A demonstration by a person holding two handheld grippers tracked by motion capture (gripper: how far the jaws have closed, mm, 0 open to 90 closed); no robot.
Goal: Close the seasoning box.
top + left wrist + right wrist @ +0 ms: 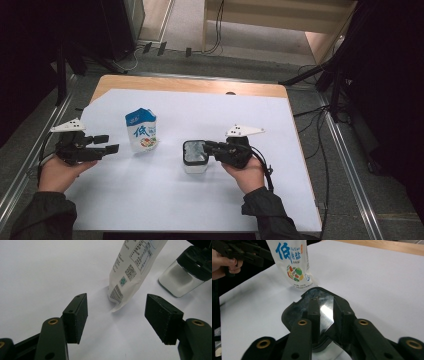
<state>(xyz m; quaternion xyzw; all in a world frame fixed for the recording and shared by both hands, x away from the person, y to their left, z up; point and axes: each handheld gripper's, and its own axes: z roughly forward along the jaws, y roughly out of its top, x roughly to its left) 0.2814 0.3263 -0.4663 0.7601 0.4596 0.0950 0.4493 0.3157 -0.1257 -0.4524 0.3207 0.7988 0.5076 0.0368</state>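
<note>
A white salt pouch [141, 131] with a blue top and printed vegetables stands upright on the white sheet; it also rises ahead in the left gripper view [132, 270] and the right gripper view [292, 262]. To its right stands a clear jar [195, 156] of white grains under a dark square lid [294, 310]. My right gripper [207, 146] lies over that lid, its jaws [324, 305] a narrow gap apart with the shiny lid top showing between them. My left gripper [107, 143] is held left of the pouch, open [116, 315] with nothing between its pads.
The white sheet [200, 200] covers a wooden table [190, 85]. Metal rails run along both sides on the grey floor, with cables and dark stands at the back and right. The jar [182, 275] sits just right of the pouch.
</note>
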